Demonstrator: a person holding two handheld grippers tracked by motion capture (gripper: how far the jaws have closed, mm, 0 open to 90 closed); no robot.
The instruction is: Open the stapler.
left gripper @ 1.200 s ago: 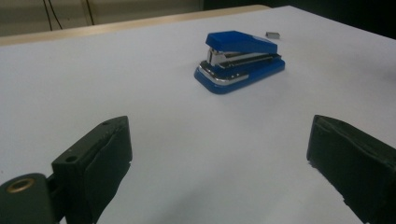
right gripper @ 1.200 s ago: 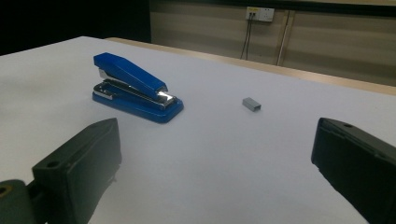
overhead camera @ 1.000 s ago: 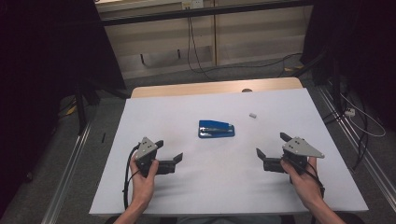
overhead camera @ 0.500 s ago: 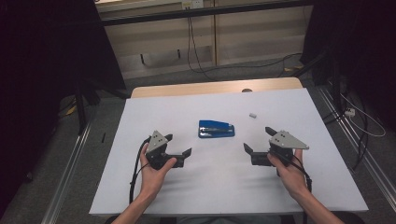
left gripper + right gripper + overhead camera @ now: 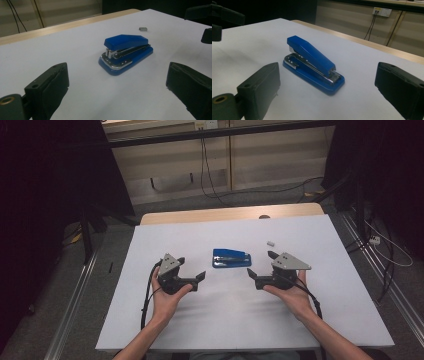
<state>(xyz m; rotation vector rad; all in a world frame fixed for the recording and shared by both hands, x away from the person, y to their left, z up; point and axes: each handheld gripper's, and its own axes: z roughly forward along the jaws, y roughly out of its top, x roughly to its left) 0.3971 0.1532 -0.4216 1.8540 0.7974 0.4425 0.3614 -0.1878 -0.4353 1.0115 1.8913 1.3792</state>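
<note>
**Fingers spread wide on either side of a blue stapler**

The fingers of the left gripper [image 5: 196, 279] and the right gripper [image 5: 256, 276] are being held wide apart, with nothing between them. Each pair is being aimed inward at the blue stapler [image 5: 231, 258], which is lying flat near the middle of the white table [image 5: 320, 320], just beyond and between both grippers and untouched. A two-sided approach is judged to be in preparation. Both forearms are being brought in from the near edge, the hands kept low over the table. A small grey piece [image 5: 270, 242] is lying apart, behind the right gripper.
</note>
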